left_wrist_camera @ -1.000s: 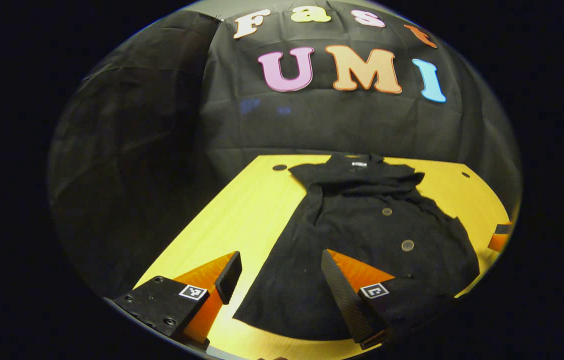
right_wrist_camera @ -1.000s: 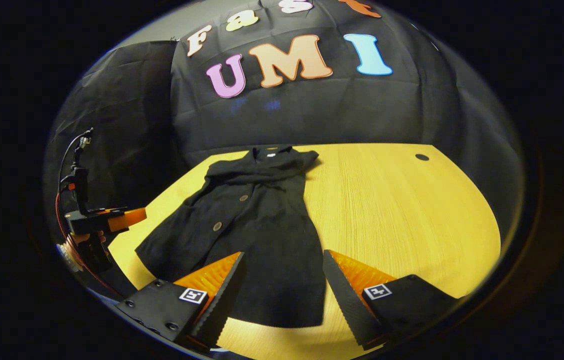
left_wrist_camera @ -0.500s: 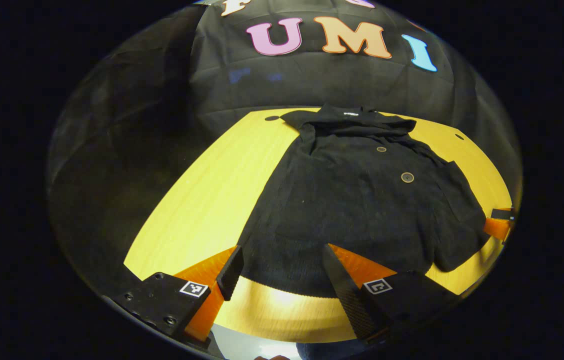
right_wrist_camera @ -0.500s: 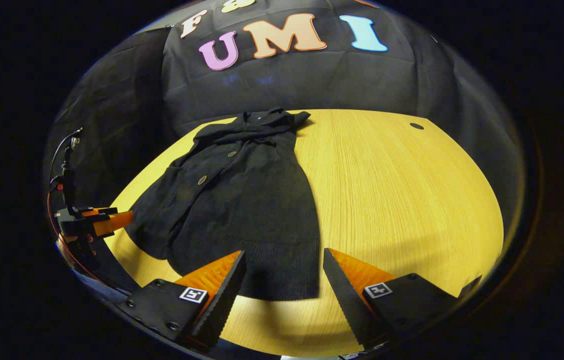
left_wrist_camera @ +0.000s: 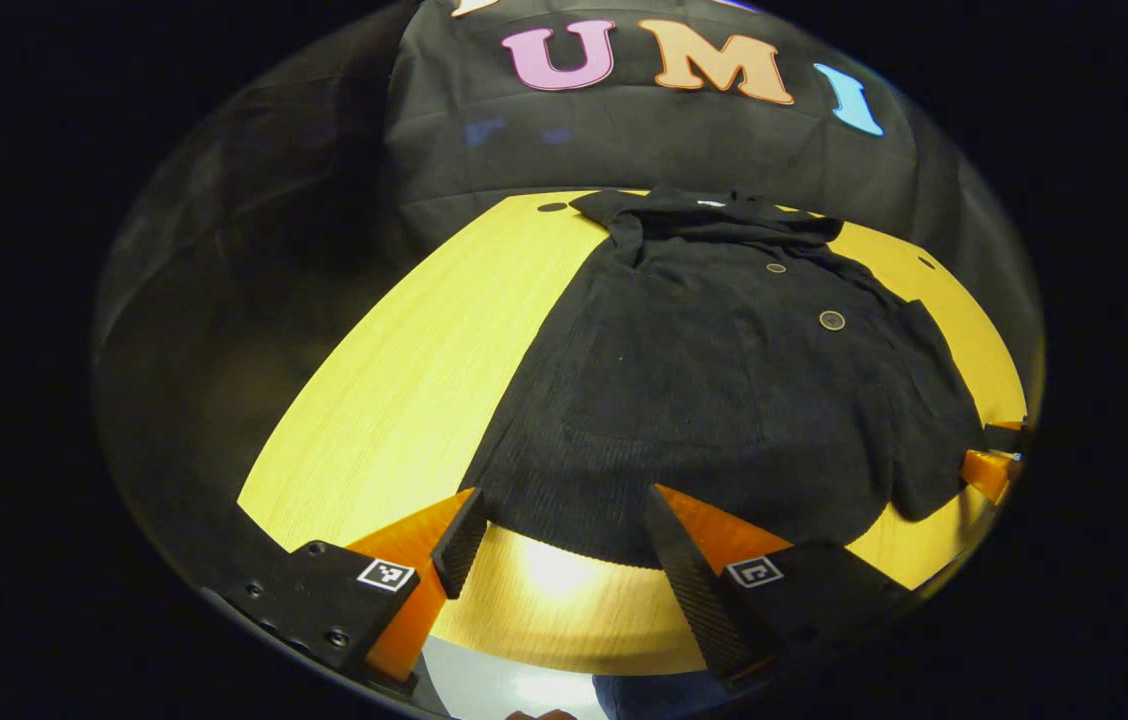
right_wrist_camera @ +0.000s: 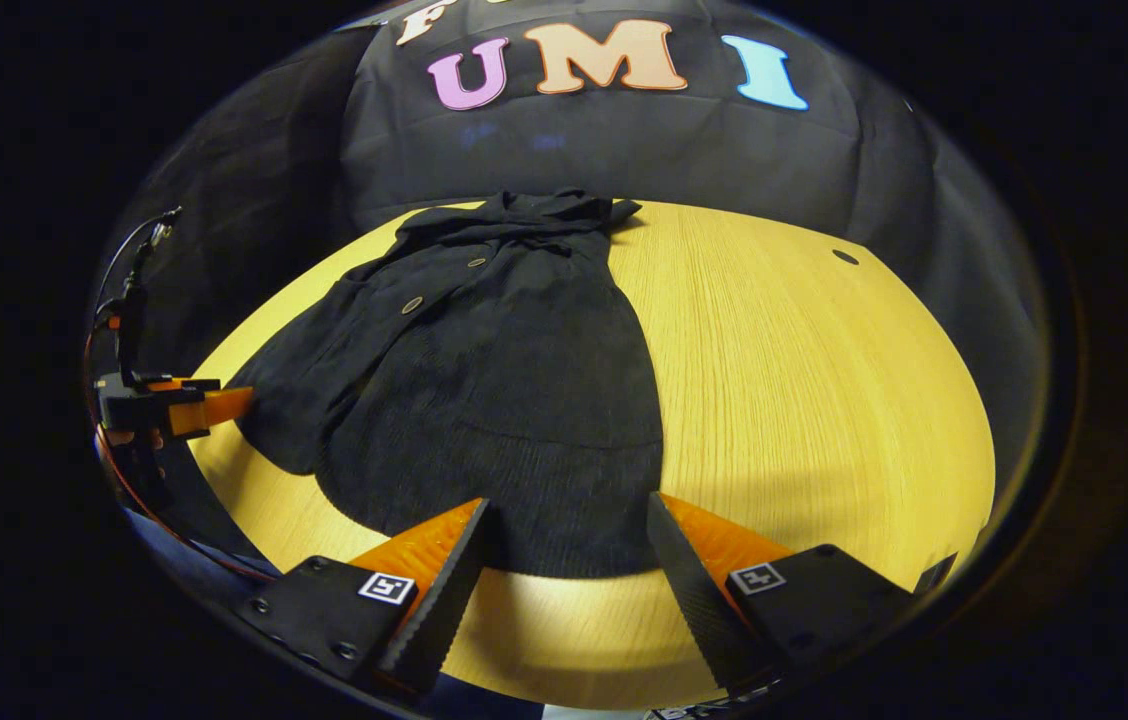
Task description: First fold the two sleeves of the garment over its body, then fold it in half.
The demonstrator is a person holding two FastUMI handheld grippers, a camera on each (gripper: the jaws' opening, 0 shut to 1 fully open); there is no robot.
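In the left gripper view, the left gripper sits at the bottom centre of the frame with its two fingers spread wide apart and nothing between them. Their tips hang just at the near hem of the garment, over a bright patch of the table; whether they touch the cloth cannot be told. The garment is dark, with buttons down its front, and lies flat across the middle and right of the frame. Its collar points to the upper centre, toward the cloth wall. Both sleeves appear already laid over the body, though the dark folds are hard to read. At the right edge of this frame, part of the right gripper pokes in beside the garment's lower right corner. In the right gripper view, the right gripper is also at the bottom centre, fingers wide apart and holding nothing, tips close to the garment's near hem. Here the garment fills the centre left, collar toward the top, with bare yellow table spreading to the right. At the far left edge, the left gripper shows with a hand behind it and a cable rising above, its tip near the garment's left corner.
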